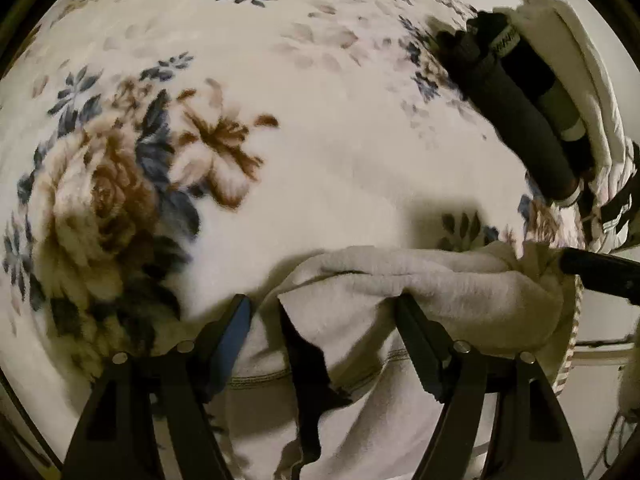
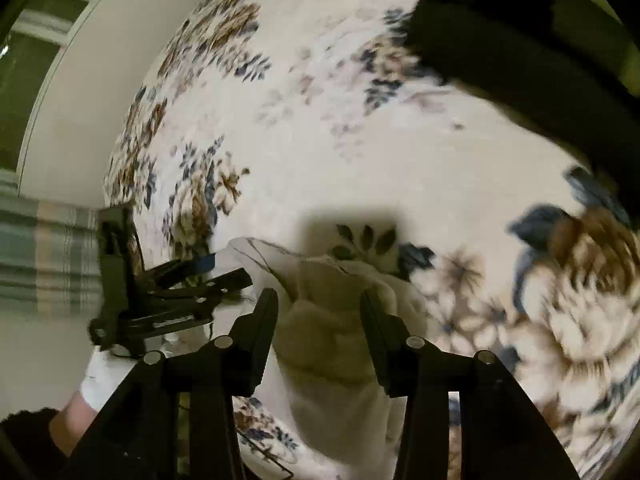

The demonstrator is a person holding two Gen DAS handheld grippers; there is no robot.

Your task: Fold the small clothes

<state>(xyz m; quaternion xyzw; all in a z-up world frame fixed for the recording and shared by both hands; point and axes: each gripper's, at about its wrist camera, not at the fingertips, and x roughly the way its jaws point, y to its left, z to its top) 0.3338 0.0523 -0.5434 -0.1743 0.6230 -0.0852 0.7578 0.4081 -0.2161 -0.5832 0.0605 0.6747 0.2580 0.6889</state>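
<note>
A small white garment (image 1: 420, 280) lies bunched on a floral blanket (image 1: 320, 140). My left gripper (image 1: 322, 302) points down over it with its jaws wide apart. The cloth sits between them and drapes against the right finger, while the blue pad (image 1: 236, 336) of the left finger is bare. One finger of my right gripper (image 1: 592, 272) reaches into the garment's right end. In the right wrist view the garment (image 2: 320, 320) fills the gap between the fingers of my right gripper (image 2: 318, 300), loosely bunched. The left gripper (image 2: 230, 266) stands at the cloth's left edge.
Dark rolled pieces (image 1: 520, 128) and a folded white stack (image 1: 580, 80) lie at the blanket's far right. A dark garment (image 2: 500, 48) sits at the upper right of the right wrist view. The blanket's edge (image 2: 132, 168) runs along the left, with plaid fabric (image 2: 40, 260) beyond it.
</note>
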